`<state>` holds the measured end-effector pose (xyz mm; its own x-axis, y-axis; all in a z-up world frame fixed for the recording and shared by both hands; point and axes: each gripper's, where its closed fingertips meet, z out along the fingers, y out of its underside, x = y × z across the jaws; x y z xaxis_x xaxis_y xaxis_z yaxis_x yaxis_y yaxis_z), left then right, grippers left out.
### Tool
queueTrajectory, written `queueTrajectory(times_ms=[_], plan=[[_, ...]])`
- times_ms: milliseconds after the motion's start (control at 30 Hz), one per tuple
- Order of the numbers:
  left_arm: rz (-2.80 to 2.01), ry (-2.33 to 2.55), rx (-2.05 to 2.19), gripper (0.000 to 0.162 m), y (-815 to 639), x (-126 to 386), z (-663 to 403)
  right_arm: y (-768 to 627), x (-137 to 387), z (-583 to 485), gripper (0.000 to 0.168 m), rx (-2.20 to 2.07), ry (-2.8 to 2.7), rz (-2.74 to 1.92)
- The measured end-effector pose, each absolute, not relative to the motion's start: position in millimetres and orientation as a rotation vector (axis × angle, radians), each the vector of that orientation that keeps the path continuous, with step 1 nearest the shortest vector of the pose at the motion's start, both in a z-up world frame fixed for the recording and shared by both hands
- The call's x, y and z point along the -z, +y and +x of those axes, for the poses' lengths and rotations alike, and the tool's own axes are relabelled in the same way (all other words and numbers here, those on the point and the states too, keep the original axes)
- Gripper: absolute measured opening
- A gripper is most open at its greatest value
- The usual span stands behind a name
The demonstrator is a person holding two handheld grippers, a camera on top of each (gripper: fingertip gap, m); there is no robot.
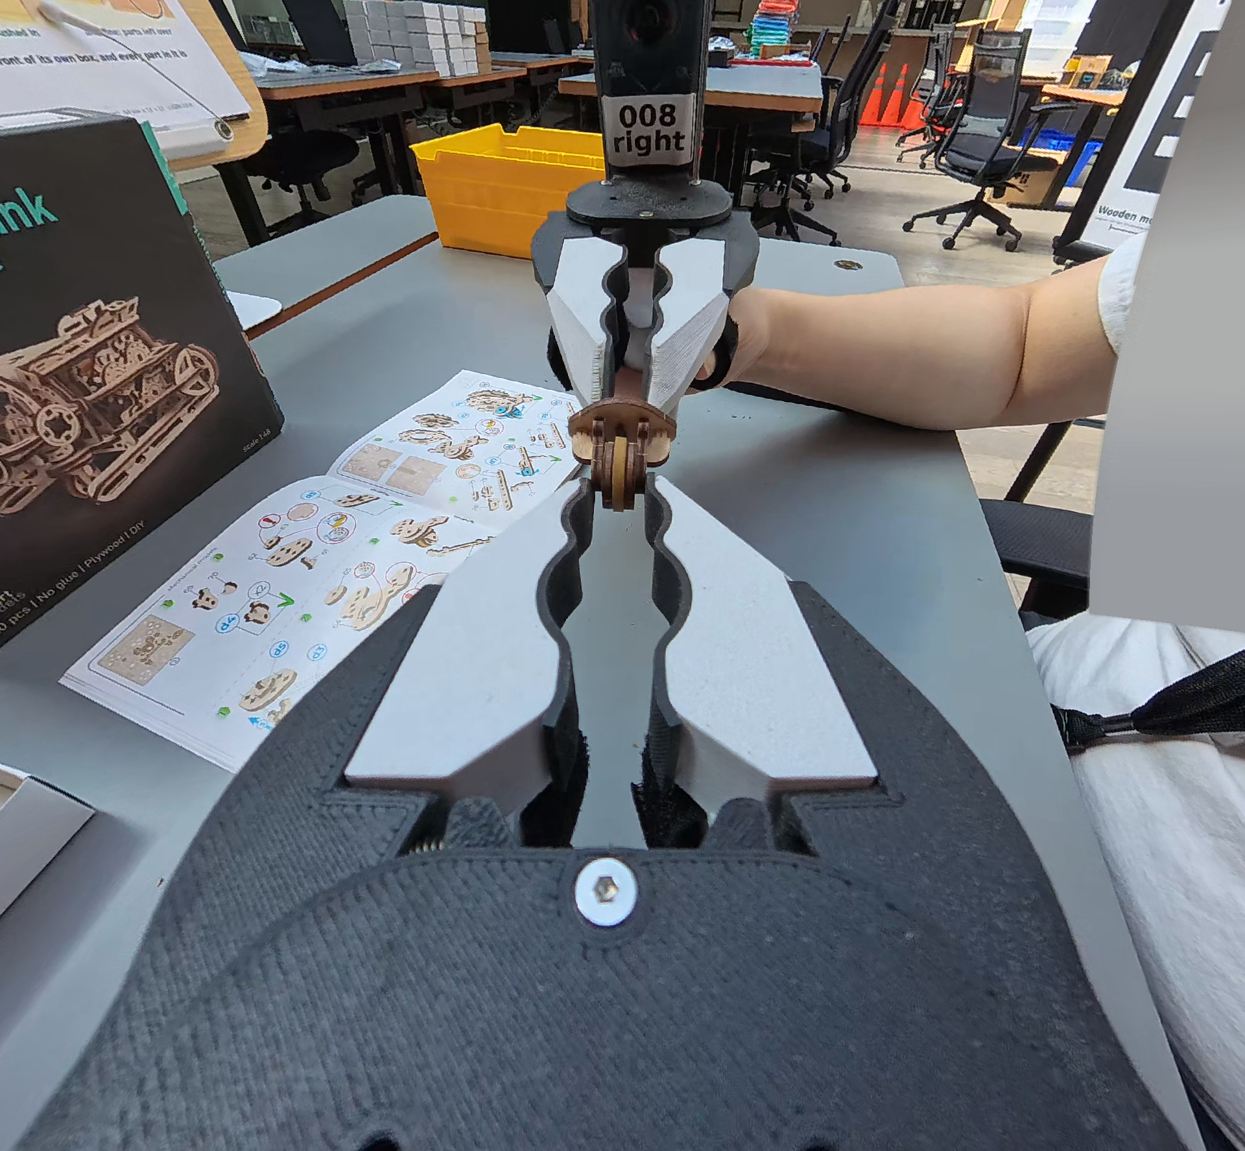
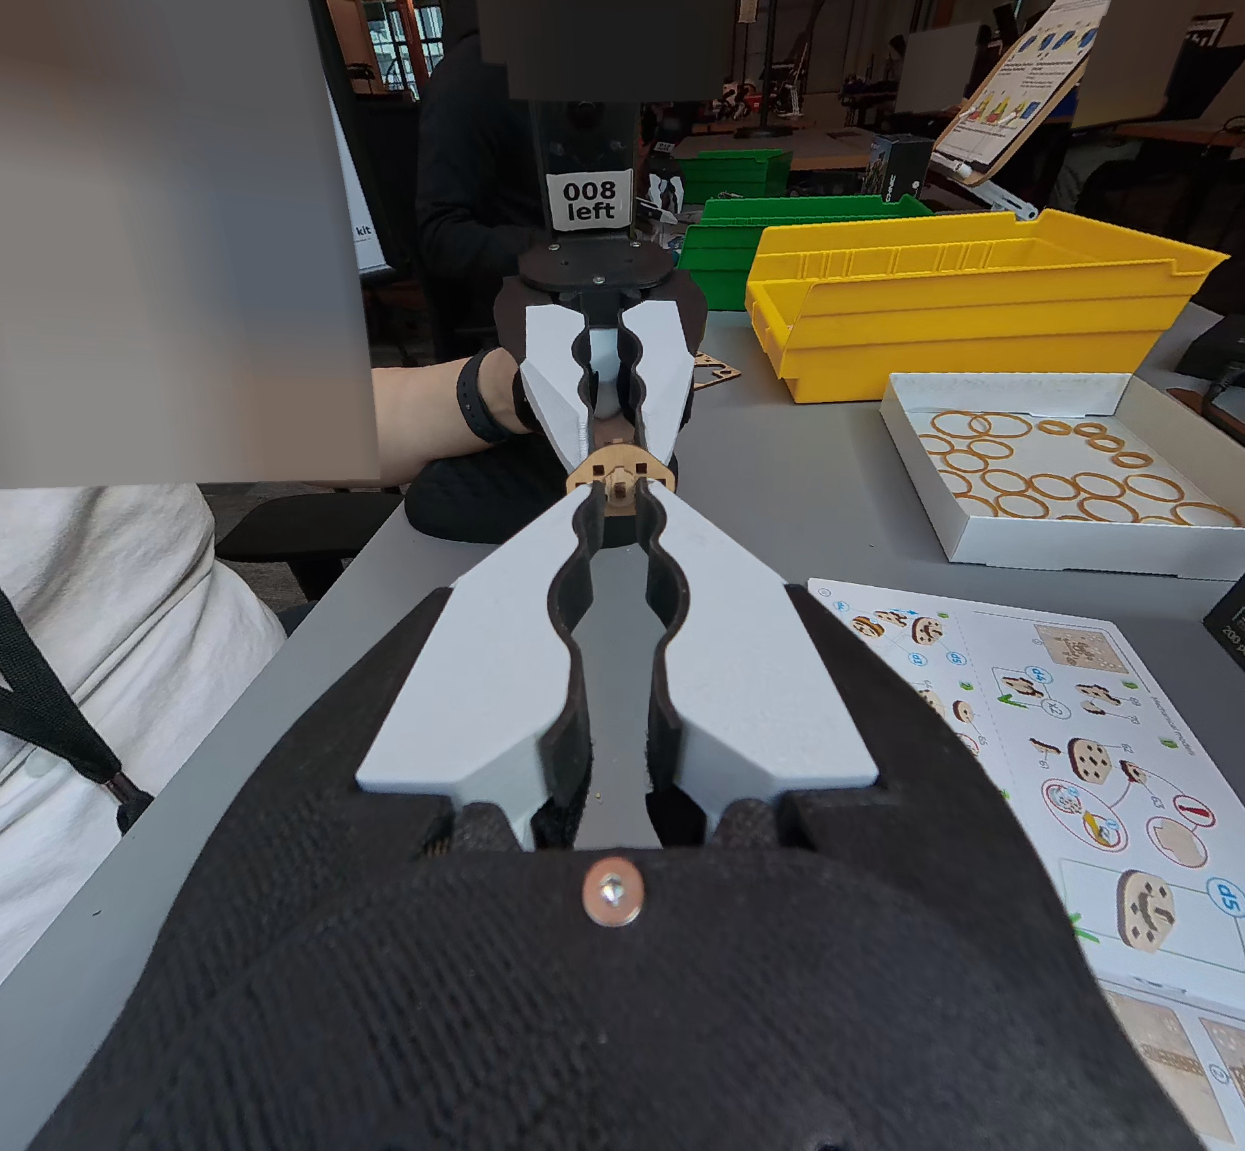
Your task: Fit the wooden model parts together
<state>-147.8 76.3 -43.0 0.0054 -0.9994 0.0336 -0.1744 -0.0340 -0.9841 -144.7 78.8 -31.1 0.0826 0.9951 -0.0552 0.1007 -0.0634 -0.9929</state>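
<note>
Above the grey surface, a small wooden assembly is held in the air between two grippers that face each other tip to tip. The left gripper is clamped on the stacked discs at the near end of the assembly, while the right gripper is closed on the small hub at the opposite side (the flat oval plate of the assembly is seen between both sets of tips). Below and to the side, an open instruction booklet is laid flat on the surface, and a dark model box is stood upright beside it. A yellow bin is set farther back, and a white tray filled with tan rubber bands is placed in front of it. A bare forearm is rested on the surface behind the right gripper.
</note>
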Motion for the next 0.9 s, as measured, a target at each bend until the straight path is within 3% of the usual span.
queueTrajectory(times_ms=[900], plan=[[-1.253,1.559,0.859,0.013,58.1,92.2,-140.1,57.6,80.8,-138.2,0.008,-0.877,-1.295,-1.425]])
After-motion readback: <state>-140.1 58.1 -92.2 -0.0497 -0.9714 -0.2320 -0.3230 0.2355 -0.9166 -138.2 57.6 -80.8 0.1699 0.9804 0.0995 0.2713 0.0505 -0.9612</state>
